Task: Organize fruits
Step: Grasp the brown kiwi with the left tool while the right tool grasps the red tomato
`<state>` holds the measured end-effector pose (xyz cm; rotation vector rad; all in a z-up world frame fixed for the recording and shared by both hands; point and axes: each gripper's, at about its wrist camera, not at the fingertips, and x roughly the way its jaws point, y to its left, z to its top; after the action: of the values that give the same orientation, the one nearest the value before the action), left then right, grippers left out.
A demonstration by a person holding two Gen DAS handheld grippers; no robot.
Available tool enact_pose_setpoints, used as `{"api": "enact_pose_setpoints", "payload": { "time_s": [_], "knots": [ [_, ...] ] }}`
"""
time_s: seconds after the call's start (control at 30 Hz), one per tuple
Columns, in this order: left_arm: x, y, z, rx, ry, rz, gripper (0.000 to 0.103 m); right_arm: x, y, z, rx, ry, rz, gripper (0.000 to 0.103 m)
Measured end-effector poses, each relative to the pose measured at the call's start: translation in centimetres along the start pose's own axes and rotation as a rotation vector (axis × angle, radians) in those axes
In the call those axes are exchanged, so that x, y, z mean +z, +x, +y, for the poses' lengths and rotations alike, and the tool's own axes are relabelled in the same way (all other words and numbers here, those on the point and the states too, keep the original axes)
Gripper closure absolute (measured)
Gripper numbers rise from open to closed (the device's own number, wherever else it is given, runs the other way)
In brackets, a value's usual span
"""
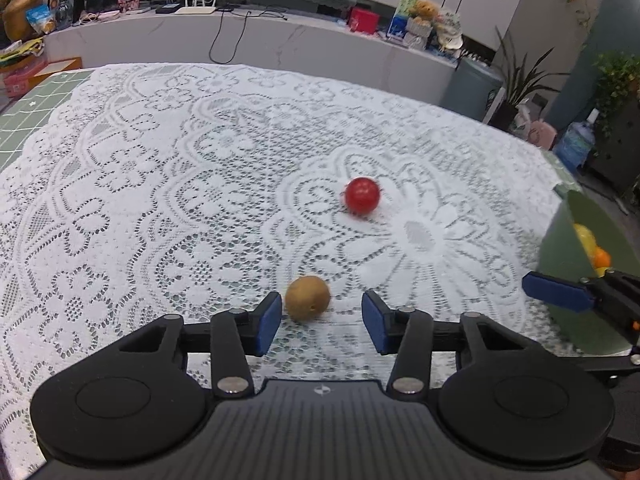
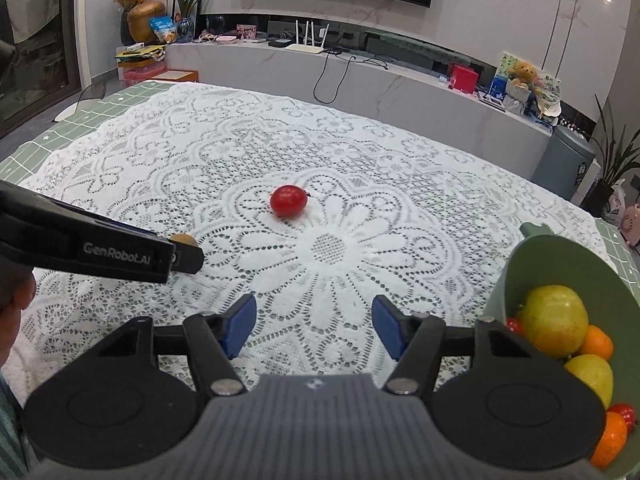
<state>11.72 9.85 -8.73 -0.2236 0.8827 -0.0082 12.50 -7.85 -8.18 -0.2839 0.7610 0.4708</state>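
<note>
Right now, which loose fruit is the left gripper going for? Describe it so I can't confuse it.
On the white lace tablecloth, look just ahead of the left gripper. The kiwi lies there, near one blue pad. It is dull brown and oval, unlike the shiny red fruit farther out.

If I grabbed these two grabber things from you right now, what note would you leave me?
Left gripper: open, empty, the brown kiwi just ahead between its fingers, against or beside the left pad, not gripped.
Right gripper: open, empty, over bare lace tablecloth.
Red tomato: loose mid-table, beyond both grippers.
Green bowl, at the right: already holds several yellow, orange and red fruits.
Left to do: close on the kiwi and carry it to the bowl, then fetch the tomato.
</note>
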Motion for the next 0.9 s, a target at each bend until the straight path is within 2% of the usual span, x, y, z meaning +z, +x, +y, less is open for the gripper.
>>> {"api": "enact_pose_setpoints", "payload": {
  "time_s": [0.23,0.33,0.57,0.73,0.9],
  "knots": [
    [0.0,1.2,-0.1,0.026,0.017,0.036,0.069,0.4,1.5,-0.2,0.018,0.008,0.015,0.047],
    [0.1,1.2,0.0,0.031,0.019,0.036,0.074,0.6,2.0,-0.2,0.024,0.010,0.016,0.049],
    [1.0,1.1,0.5,0.025,-0.007,0.017,0.075,1.7,3.6,-0.4,0.040,0.008,0.013,0.054],
    [2.2,1.2,1.2,0.037,-0.031,-0.005,0.075,3.3,5.5,-0.4,0.048,0.013,-0.001,0.054],
    [3.4,1.4,1.8,0.051,-0.052,-0.022,0.075,5.2,7.8,-0.3,0.063,0.021,-0.021,0.059]
  ]
}}
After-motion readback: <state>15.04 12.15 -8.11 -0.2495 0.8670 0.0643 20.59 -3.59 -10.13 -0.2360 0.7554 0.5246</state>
